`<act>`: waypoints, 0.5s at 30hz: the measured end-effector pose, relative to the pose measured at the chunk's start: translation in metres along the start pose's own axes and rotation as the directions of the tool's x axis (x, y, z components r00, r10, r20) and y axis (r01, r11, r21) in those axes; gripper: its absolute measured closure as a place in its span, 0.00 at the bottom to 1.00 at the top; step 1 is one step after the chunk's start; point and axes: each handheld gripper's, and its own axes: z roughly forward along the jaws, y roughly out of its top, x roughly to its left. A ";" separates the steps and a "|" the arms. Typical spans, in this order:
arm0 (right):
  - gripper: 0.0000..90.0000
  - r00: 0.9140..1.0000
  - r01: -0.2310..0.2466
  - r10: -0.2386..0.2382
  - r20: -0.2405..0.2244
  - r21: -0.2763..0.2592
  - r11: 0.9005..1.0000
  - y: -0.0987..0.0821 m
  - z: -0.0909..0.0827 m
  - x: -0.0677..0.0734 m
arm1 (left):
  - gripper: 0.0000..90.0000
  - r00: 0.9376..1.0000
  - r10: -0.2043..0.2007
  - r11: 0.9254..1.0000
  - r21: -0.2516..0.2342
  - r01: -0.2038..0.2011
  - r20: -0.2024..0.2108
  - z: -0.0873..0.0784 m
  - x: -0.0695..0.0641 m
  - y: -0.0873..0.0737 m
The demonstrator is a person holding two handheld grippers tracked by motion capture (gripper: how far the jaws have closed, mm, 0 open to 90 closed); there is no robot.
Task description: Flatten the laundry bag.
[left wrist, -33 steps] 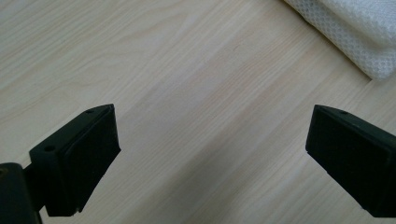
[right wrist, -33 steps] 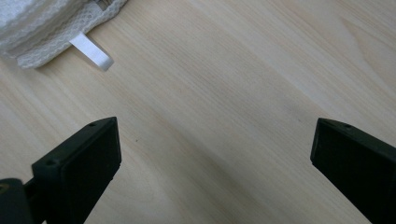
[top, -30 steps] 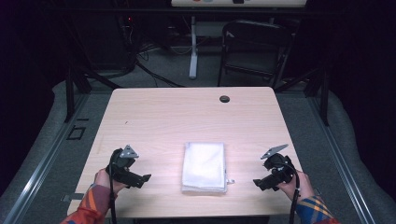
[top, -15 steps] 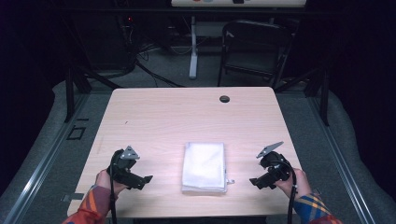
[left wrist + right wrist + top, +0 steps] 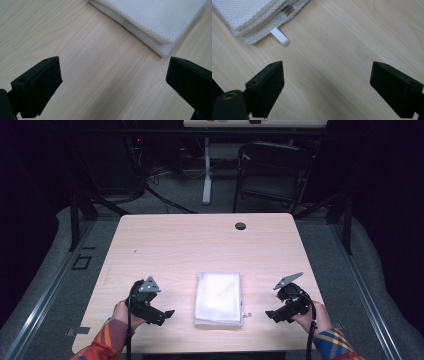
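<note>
A folded white mesh cloth lies flat on the table, near its front edge and roughly midway across, well short of the small dark hole at the far edge. It is a neat rectangle, longer front to back, stacked in several layers with a fine net weave. At its front right corner a small white tab sticks out from the hem and rests on the wood, beside a short zip pull.

Pale wooden table; folded white mesh bag, apparently zippered
</note>
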 end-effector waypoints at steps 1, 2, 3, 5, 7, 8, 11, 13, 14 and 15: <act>0.13 1.000 0.010 -0.010 -0.007 0.014 1.000 -0.001 0.001 0.002 | 0.00 1.000 0.006 1.000 -0.005 -0.006 0.003 0.001 -0.002 0.002; 0.13 1.000 0.010 -0.010 -0.007 0.014 1.000 -0.001 0.001 0.002 | 0.00 1.000 0.013 1.000 -0.005 -0.013 0.004 0.001 -0.004 0.003; 0.14 1.000 0.008 -0.008 -0.015 0.007 1.000 -0.002 0.002 0.003 | 0.00 1.000 0.023 1.000 -0.007 -0.023 0.009 0.001 -0.007 0.005; 0.14 1.000 0.016 -0.016 -0.014 0.012 1.000 -0.002 0.001 0.003 | 0.01 0.999 0.041 0.999 -0.009 -0.040 0.014 0.003 -0.012 0.010; 0.14 1.000 0.014 -0.014 -0.022 0.006 1.000 -0.002 0.002 0.004 | 0.01 0.999 0.046 0.999 -0.008 -0.046 0.018 0.005 -0.014 0.011; 0.15 1.000 0.024 -0.024 -0.014 0.019 1.000 -0.001 0.002 0.004 | 0.01 0.998 0.054 0.999 -0.003 -0.054 0.027 0.007 -0.016 0.014; 0.15 1.000 0.020 -0.019 -0.023 0.022 1.000 0.000 0.003 0.005 | 0.01 0.997 0.064 0.998 -0.005 -0.064 0.037 0.011 -0.018 0.017; 0.15 0.999 0.014 -0.013 -0.034 0.017 1.000 0.000 0.004 0.006 | 0.01 0.997 0.069 0.998 -0.010 -0.069 0.047 0.013 -0.021 0.020; 0.15 1.000 0.016 -0.015 -0.026 0.021 1.000 0.000 0.004 0.006 | 0.01 0.996 0.075 0.997 -0.006 -0.075 0.048 0.014 -0.022 0.021; 0.15 1.000 0.016 -0.015 -0.026 0.021 1.000 0.000 0.004 0.006 | 0.01 0.996 0.075 0.997 -0.006 -0.075 0.048 0.014 -0.022 0.021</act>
